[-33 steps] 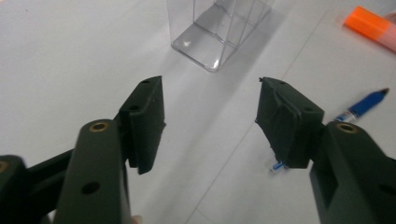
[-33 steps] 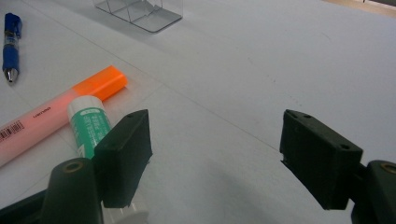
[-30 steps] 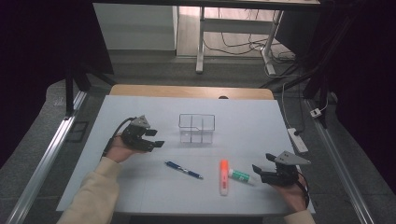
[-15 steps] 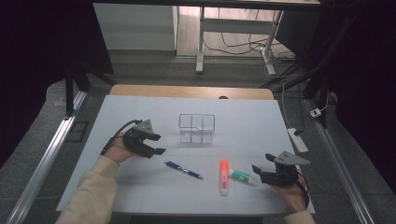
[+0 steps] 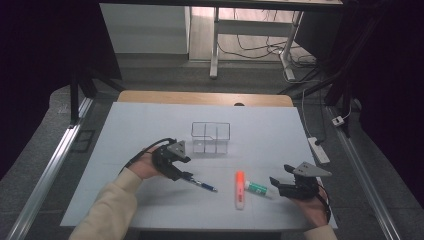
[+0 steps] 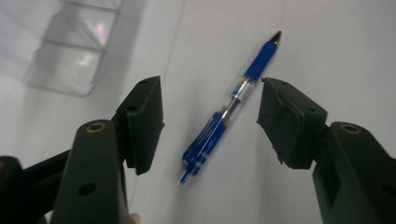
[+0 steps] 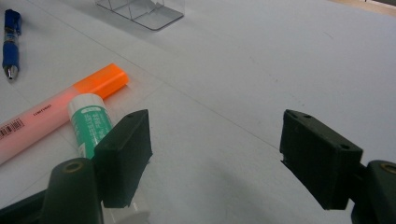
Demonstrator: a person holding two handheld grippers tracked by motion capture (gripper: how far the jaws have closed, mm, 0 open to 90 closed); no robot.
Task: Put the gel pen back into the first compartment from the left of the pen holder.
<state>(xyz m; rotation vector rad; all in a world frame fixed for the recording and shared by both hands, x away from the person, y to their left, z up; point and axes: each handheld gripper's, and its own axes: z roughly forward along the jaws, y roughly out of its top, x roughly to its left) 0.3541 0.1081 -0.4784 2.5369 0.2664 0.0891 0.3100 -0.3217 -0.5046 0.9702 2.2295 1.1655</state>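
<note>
In the high view, the left tool (image 5: 186,175) is seen at about eight o'clock from the clear, compartmented plastic organiser box (image 5: 210,137), poised over the clip end of the blue ballpoint pen with a clear barrel (image 5: 201,183), which lies flat on the white-covered desk (image 5: 270,135); the jaws have just been closing a little, with the pen between them but not yet pressed. The right tool (image 5: 274,184) rests at about three o'clock from the green-and-white glue stick (image 5: 258,188), with the orange highlighter marker (image 5: 240,189) lying beyond it. In the left gripper view, the pen (image 6: 227,114) is seen slanting toward one o'clock between the two spread pads, touched by neither. For a good grasp, the tool is best lowered until both pads flank the barrel, the wrist turned so the pads meet the barrel squarely across its length, and the middle of the pen taken rather than its end, since a grip near the clip would probably let it tip. In the right gripper view, the jaws stand wide apart and empty, with the glue stick (image 7: 89,122) at ten o'clock, just beside one pad, and the highlighter (image 7: 60,108) touching it. Counted: one pen, one highlighter, one glue stick, one organiser box, two tools.
</note>
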